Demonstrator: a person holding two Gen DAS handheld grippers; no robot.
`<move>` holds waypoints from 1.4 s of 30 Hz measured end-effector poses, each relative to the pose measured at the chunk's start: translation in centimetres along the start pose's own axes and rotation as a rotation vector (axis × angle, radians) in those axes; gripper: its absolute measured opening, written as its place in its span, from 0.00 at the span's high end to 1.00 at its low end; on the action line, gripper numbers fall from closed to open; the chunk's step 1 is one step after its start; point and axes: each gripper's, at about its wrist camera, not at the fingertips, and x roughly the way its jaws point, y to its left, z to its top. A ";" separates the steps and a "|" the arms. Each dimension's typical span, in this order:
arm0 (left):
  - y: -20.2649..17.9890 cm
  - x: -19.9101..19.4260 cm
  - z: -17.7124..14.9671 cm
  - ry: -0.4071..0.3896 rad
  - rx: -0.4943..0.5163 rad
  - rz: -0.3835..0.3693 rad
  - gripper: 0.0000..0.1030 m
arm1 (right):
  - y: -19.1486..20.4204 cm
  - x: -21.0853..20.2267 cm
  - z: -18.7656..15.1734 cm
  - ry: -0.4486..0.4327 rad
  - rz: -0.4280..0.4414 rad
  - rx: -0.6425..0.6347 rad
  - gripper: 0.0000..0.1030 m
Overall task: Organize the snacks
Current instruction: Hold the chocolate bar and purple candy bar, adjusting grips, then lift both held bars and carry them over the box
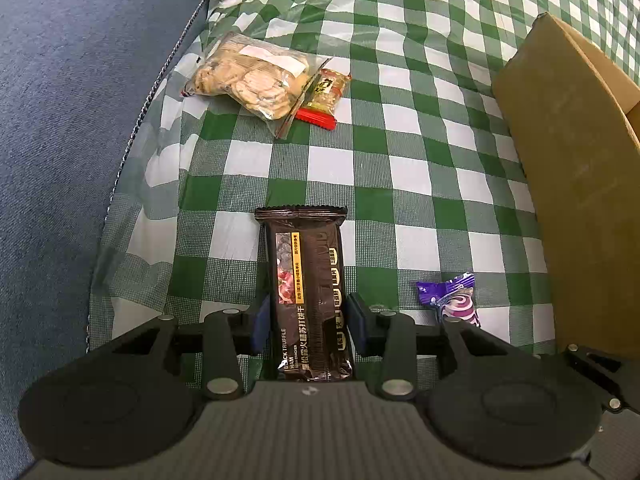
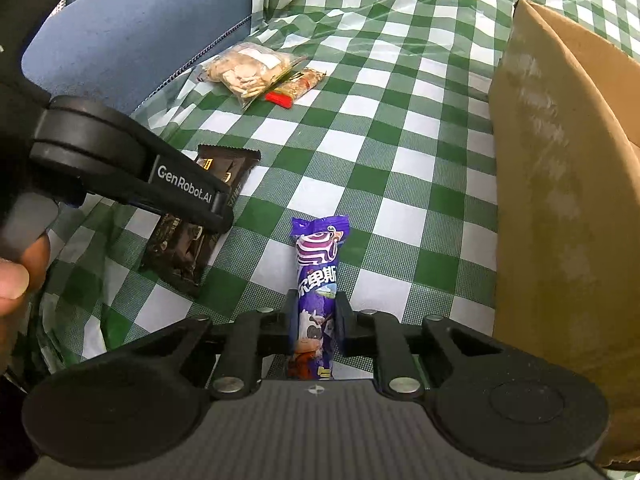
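Observation:
My left gripper [image 1: 307, 322] is shut on a dark brown black-truffle cracker pack [image 1: 306, 280], its pads pressing both long sides; the pack also shows in the right wrist view [image 2: 196, 232], partly behind the left gripper's body. My right gripper [image 2: 317, 322] is shut on a purple snack stick [image 2: 316, 276], which also shows in the left wrist view [image 1: 454, 298]. Both snacks are low over the green-and-white checked cloth [image 1: 400, 152]. A clear bag of crackers [image 1: 250, 76] and a small red-ended snack packet [image 1: 324, 94] lie farther off.
A cardboard box [image 1: 572, 160] stands at the right, its wall close to my right gripper [image 2: 560, 200]. A blue fabric seat [image 1: 80, 120] borders the cloth on the left. A person's fingers [image 2: 16, 276] hold the left gripper.

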 end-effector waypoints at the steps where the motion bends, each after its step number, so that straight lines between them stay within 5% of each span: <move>1: 0.0 0.0 0.0 0.000 0.001 0.000 0.58 | 0.0 0.0 0.0 0.000 0.000 0.000 0.81; 29: 0.0 -0.1 0.1 -0.014 0.006 -0.009 0.59 | 0.2 -0.3 0.0 -0.029 -0.006 -0.020 0.86; 42: -1.4 -6.6 -0.6 -0.328 -0.030 -0.067 0.59 | -0.2 -5.8 0.1 -0.265 -0.002 -0.055 0.86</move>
